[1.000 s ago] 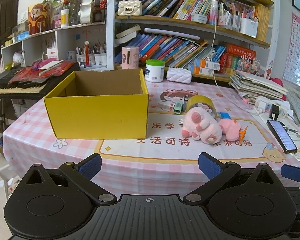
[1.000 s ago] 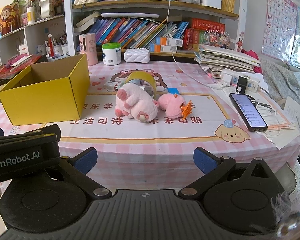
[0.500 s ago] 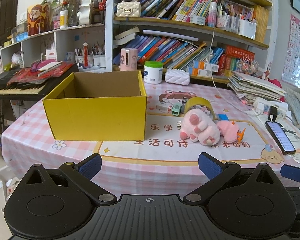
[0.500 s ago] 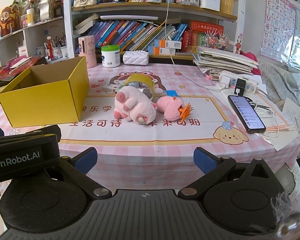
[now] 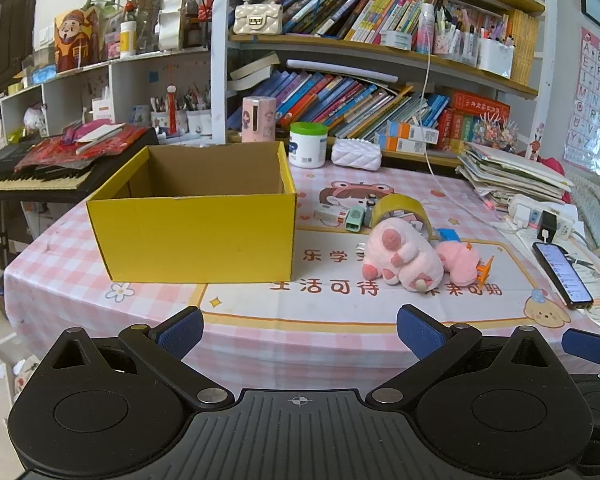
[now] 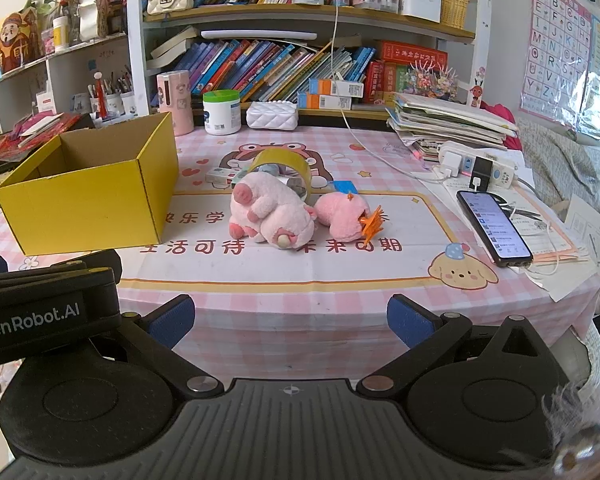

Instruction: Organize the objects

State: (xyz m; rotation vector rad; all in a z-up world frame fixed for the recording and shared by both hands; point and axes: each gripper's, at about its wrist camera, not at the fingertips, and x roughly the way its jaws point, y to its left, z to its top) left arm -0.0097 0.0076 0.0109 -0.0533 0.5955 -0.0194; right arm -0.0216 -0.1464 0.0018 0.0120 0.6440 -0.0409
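Note:
An open yellow cardboard box [image 5: 196, 236] [image 6: 88, 204] stands on the left of the pink checked table; no contents show inside. Right of it lie a pink pig plush [image 5: 400, 258] [image 6: 270, 212], a smaller pink plush with orange feet [image 5: 460, 260] [image 6: 346, 216], a roll of yellow tape [image 5: 400, 206] [image 6: 282, 160] and small items behind it. My left gripper [image 5: 299, 334] is open and empty, short of the table's front edge. My right gripper [image 6: 290, 318] is open and empty, also in front of the table.
A phone [image 5: 562, 274] [image 6: 494, 228] lies at the right with a power strip [image 6: 476, 164], cables and stacked papers [image 6: 448, 122]. A white jar [image 5: 308, 144], pink cup [image 5: 259, 118] and white case [image 5: 356, 154] stand at the back under bookshelves. A keyboard [image 5: 28, 180] is left.
Both grippers have drawn back slightly from the table and stay open. Nothing on the table has moved.

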